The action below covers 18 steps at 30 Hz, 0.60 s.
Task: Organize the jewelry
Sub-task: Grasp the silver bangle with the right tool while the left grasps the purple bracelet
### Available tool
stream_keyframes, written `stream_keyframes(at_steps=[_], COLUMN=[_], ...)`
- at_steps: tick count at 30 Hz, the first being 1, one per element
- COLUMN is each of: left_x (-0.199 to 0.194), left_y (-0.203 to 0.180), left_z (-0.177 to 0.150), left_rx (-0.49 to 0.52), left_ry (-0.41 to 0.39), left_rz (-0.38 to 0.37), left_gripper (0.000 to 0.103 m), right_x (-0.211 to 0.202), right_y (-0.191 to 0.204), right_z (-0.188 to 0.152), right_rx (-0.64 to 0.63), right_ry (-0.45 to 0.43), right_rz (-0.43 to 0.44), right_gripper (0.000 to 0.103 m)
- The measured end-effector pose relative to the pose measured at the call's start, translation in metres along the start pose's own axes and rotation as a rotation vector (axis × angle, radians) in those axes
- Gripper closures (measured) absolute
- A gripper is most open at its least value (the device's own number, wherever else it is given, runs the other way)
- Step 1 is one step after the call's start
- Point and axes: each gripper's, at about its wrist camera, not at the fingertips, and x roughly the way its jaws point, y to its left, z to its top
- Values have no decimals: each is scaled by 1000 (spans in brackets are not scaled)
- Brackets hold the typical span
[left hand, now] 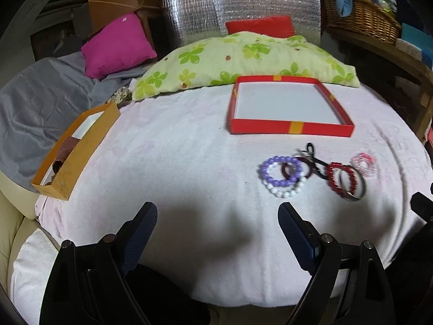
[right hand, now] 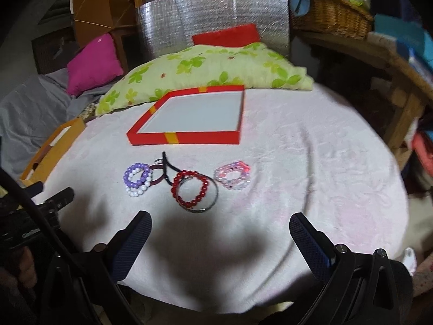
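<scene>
A cluster of jewelry lies on the pale pink cloth: a purple bead bracelet (left hand: 281,172) (right hand: 137,174) over a white bead bracelet (left hand: 284,191) (right hand: 138,191), a red bead bracelet (left hand: 341,179) (right hand: 189,188) over a dark metal bangle (right hand: 213,197), a pink bead bracelet (left hand: 364,163) (right hand: 232,177), and a black cord piece (left hand: 315,159) (right hand: 167,168). A shallow red box (left hand: 289,128) (right hand: 184,138) with a white floor lies behind them. My left gripper (left hand: 217,216) is open and empty, nearer than the jewelry and to its left. My right gripper (right hand: 220,226) is open and empty, just in front of the red bracelet.
An orange box (left hand: 78,151) (right hand: 51,151) sits at the cloth's left edge. A green floral pillow (left hand: 243,59) (right hand: 205,67) lies behind the red box, with a magenta pillow (left hand: 116,46) and grey cloth to the left. A wicker basket (left hand: 362,16) stands on a wooden shelf at right.
</scene>
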Motion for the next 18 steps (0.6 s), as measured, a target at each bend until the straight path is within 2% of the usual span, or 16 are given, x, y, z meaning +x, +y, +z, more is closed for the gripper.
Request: stream_keyframes(at_steps=[4, 7, 13, 18], left_x=[21, 33, 44, 47], left_y=[-1, -2, 1, 4], left_z=[5, 7, 0, -3], left_rx=[11, 11, 7, -5], left_ry=[23, 34, 58, 70], left_rz=[-11, -17, -11, -10], left_gripper=[12, 12, 12, 12], right_x=[25, 47, 89, 115], right_y=[-6, -7, -1, 11], right_z=[6, 10, 18, 16], right_rx=[31, 62, 93, 65], right_ry=[41, 75, 161, 219], right_rz=[99, 171, 195, 163], right_gripper=[1, 9, 11, 11])
